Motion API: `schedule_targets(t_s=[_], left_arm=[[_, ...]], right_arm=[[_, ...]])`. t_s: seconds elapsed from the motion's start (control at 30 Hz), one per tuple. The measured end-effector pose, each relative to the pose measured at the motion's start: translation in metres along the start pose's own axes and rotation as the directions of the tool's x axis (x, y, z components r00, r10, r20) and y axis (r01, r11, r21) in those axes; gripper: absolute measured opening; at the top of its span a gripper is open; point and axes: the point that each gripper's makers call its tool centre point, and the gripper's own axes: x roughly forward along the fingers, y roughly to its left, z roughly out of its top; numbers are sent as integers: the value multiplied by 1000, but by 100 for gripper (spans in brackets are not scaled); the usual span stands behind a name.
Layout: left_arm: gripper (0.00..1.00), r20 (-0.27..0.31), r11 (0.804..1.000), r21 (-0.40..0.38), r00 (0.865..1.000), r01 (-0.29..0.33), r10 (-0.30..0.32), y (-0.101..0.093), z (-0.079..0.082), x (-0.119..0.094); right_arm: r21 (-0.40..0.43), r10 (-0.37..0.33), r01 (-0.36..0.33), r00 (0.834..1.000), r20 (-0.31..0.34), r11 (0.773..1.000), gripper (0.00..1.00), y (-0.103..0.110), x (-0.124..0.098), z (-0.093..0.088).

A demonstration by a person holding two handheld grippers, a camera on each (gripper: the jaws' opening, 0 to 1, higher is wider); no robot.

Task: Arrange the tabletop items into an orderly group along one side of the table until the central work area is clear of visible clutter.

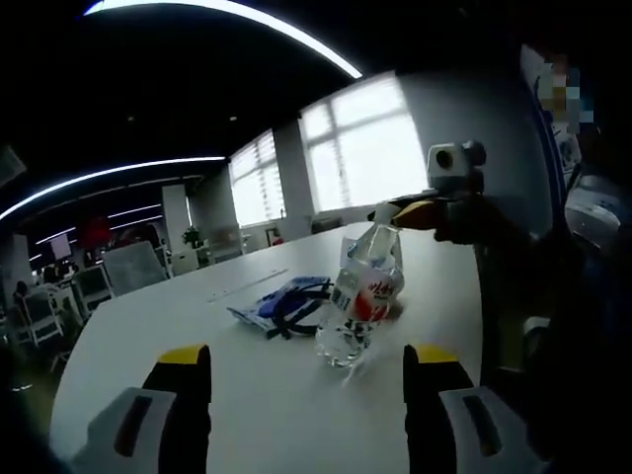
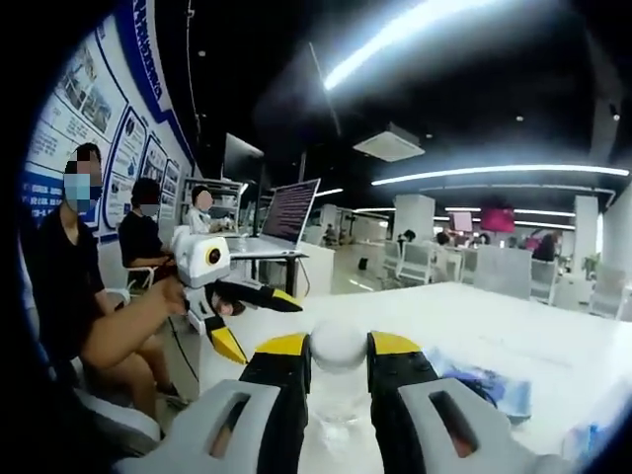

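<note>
A clear water bottle [image 1: 358, 296] with a red and white label leans on the white table [image 1: 197, 336]. My right gripper [image 1: 400, 213] comes in from the right and is shut on its white cap [image 2: 338, 343], which sits between the yellow-tipped jaws of that gripper [image 2: 338, 357]. A blue packet [image 1: 284, 301] lies flat just left of the bottle; it also lies to the right of the jaws [image 2: 486, 386]. My left gripper [image 1: 306, 367] stands open a short way in front of the bottle, holding nothing. From the right gripper view the left gripper [image 2: 269, 332] is open, held by a person's hand.
Several people sit along the wall with blue posters [image 2: 99, 128]. A laptop [image 2: 289, 212] stands on a desk behind the left gripper. Chairs [image 1: 133, 265] and more tables stand beyond the far end of the white table. Bright windows [image 1: 355, 148] lie behind.
</note>
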Motion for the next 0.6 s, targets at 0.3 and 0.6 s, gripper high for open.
schedule_targets(t_s=[0.3,0.6], left_arm=[[79,-11,1000,1,1000,-1,1,-1,-3,0],[79,-10,1000,4,1000,0,0,-2,-3,1]], right_arm=[[37,51,-50,999,-19,998,19,-10,23,6],[45,139,-136,988,-63,990,19,-9,46,9]])
